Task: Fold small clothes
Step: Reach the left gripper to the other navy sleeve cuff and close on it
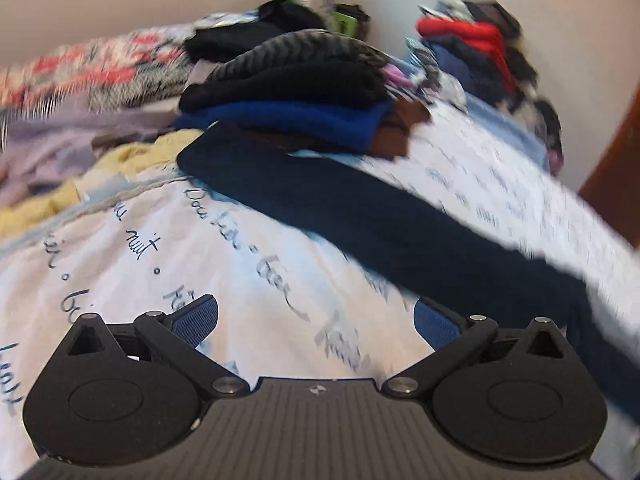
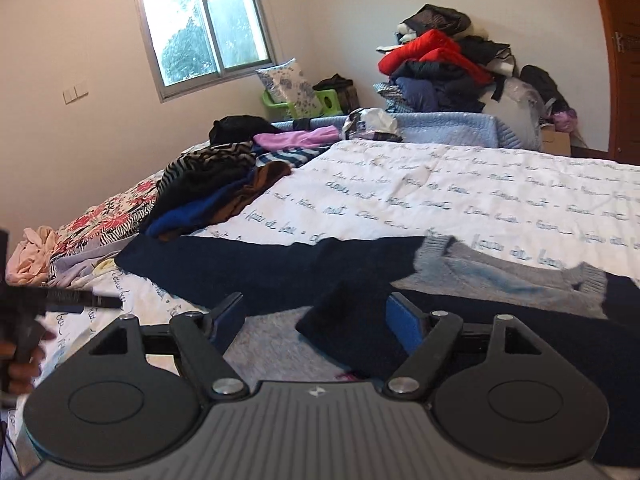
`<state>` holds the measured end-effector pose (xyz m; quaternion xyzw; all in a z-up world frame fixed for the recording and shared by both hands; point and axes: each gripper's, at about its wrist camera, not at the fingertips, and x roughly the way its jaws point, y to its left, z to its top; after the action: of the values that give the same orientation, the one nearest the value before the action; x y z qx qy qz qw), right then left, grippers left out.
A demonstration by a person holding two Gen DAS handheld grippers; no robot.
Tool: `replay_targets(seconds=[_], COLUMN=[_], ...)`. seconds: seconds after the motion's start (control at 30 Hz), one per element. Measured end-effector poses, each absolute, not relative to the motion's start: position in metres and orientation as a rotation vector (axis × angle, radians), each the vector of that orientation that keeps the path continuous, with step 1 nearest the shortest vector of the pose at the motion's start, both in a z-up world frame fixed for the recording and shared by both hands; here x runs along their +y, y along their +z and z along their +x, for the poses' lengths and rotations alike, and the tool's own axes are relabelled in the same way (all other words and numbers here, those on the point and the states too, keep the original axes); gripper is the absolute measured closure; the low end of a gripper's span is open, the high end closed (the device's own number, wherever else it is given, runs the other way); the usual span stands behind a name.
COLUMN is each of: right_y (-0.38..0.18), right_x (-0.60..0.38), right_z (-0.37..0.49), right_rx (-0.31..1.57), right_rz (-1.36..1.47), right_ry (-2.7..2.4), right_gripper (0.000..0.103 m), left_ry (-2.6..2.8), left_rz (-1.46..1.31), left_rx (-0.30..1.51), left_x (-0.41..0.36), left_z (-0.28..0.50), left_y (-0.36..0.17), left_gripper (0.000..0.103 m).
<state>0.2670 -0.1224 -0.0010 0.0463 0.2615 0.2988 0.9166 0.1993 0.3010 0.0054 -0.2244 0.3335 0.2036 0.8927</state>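
One navy sweater (image 2: pixel 280 276) is lying spread across the white bedspread (image 2: pixel 460 184) printed with script, and only the right wrist view is showing its grey knitted part (image 2: pixel 508 280) with ribbed cuffs. In the left wrist view the same garment (image 1: pixel 380 220) is appearing as a long dark band, blurred, running toward a stack of folded clothes (image 1: pixel 288 96). The right gripper (image 2: pixel 316 316) is hovering just above the sweater with its jaws spread, a folded dark corner lying between them but not pressed by the pads. The left gripper (image 1: pixel 316 318) is standing wide apart over bare bedspread, grasping nothing. At the left edge of the right view a hand (image 2: pixel 22 356) is gripping a dark handle. Beyond the bed, that view alone is showing a window (image 2: pixel 204 28), a pillow (image 2: pixel 288 84) and a heap of clothes (image 2: pixel 440 64) against the wall.
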Motion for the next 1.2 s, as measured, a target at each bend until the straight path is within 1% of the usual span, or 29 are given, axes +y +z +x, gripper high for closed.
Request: replay_targets(seconds=[0.13, 0.37, 0.7, 0.83, 0.87, 0.9, 0.93, 0.97, 1.0, 1.03, 1.07, 1.1, 1.13, 1.2], right_y=[-0.003, -0.013, -0.035, -0.036, -0.035, -0.035, -0.034, -0.034, -0.034, -0.034, -0.034, -0.035, -0.036, -0.038], right_x=[-0.151, -0.192, -0.21, -0.206, -0.206, -0.203, -0.203, -0.204, -0.204, -0.205, -0.206, -0.207, -0.208, -0.209], right_z=[0.247, 0.216, 0.186, 0.179, 0.177, 0.175, 0.173, 0.172, 0.171, 0.169, 0.168, 0.168, 0.167, 0.165], right_rx=[0.541, 0.562, 0.597, 0.59, 0.586, 0.582, 0.579, 0.577, 0.577, 0.579, 0.582, 0.585, 0.589, 0.598], right_rz=[0.115, 0.199, 0.296, 0.268, 0.253, 0.239, 0.233, 0.232, 0.234, 0.237, 0.239, 0.24, 0.24, 0.245], right_ry=[0.581, 0.496, 0.393, 0.362, 0.357, 0.352, 0.349, 0.349, 0.35, 0.348, 0.345, 0.341, 0.338, 0.329], right_gripper=[0.025, 0.025, 0.025, 0.025, 0.025, 0.025, 0.025, 0.025, 0.025, 0.025, 0.025, 0.025, 0.025, 0.025], left_ry=[0.419, 0.372, 0.349, 0.334, 0.335, 0.345, 0.347, 0.35, 0.361, 0.38, 0.391, 0.394, 0.396, 0.4], left_rz=[-0.715, -1.021, -1.182, -1.212, -1.223, -1.241, -1.254, -1.265, -1.271, -1.272, -1.267, -1.262, -1.258, -1.269], left_rx=[0.629, 0.54, 0.35, 0.305, 0.294, 0.275, 0.247, 0.225, 0.215, 0.215, 0.217, 0.225, 0.24, 0.266], left_x=[0.354, 0.399, 0.427, 0.436, 0.438, 0.441, 0.442, 0.443, 0.444, 0.444, 0.444, 0.444, 0.444, 0.446], left_z=[0.211, 0.229, 0.241, 0.254, 0.256, 0.256, 0.256, 0.256, 0.256, 0.257, 0.257, 0.258, 0.259, 0.259], left_y=[-0.004, -0.033, -0.051, -0.054, -0.056, -0.059, -0.062, -0.065, -0.067, -0.069, -0.07, -0.071, -0.071, -0.075], left_gripper=[0.0, 0.0, 0.0, 0.0, 0.003, 0.008, 0.01, 0.015, 0.023, 0.027, 0.035, 0.046, 0.051, 0.077])
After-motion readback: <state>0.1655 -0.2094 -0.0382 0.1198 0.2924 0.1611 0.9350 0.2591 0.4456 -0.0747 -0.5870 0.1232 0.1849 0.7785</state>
